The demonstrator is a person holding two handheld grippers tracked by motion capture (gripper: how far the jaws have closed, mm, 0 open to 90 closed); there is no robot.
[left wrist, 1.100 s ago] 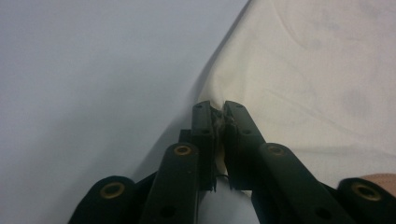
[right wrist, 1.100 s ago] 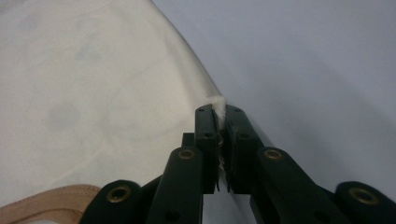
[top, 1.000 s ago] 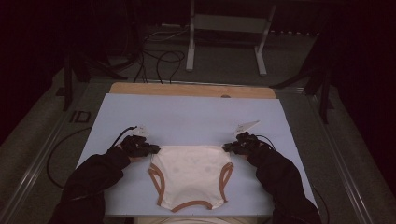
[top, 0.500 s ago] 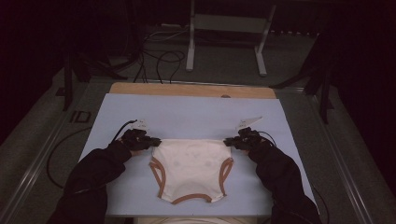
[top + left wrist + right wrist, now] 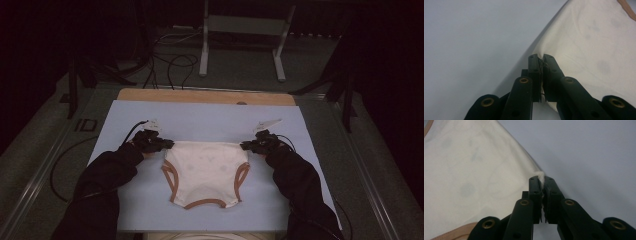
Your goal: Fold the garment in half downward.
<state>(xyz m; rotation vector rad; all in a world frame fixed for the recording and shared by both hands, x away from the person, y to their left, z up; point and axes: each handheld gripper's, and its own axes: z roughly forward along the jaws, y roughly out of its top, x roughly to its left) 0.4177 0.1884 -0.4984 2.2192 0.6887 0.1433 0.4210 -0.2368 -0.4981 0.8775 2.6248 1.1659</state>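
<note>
A cream baby garment (image 5: 205, 167) with brown-trimmed leg openings lies spread on the pale blue mat (image 5: 210, 122). My left gripper (image 5: 167, 145) pinches its far left corner, jaws shut on the cloth (image 5: 584, 45); in the left gripper view the gripper (image 5: 540, 58) holds the fabric edge between its tips. My right gripper (image 5: 244, 146) is shut on the far right corner; in the right gripper view a tuft of cream cloth (image 5: 474, 170) pokes up between the tips of the gripper (image 5: 541, 179). The top edge runs taut between both grippers.
A wooden board edge (image 5: 205, 96) shows beyond the mat. A white metal stand (image 5: 240, 40) and loose cables (image 5: 170, 62) sit on the dark floor behind. Black cables trail from both grippers. Bare mat lies on either side of the garment.
Both grippers have carried the garment's top edge a little farther from the person, the left more so, and the cloth lies flatter and straighter.
</note>
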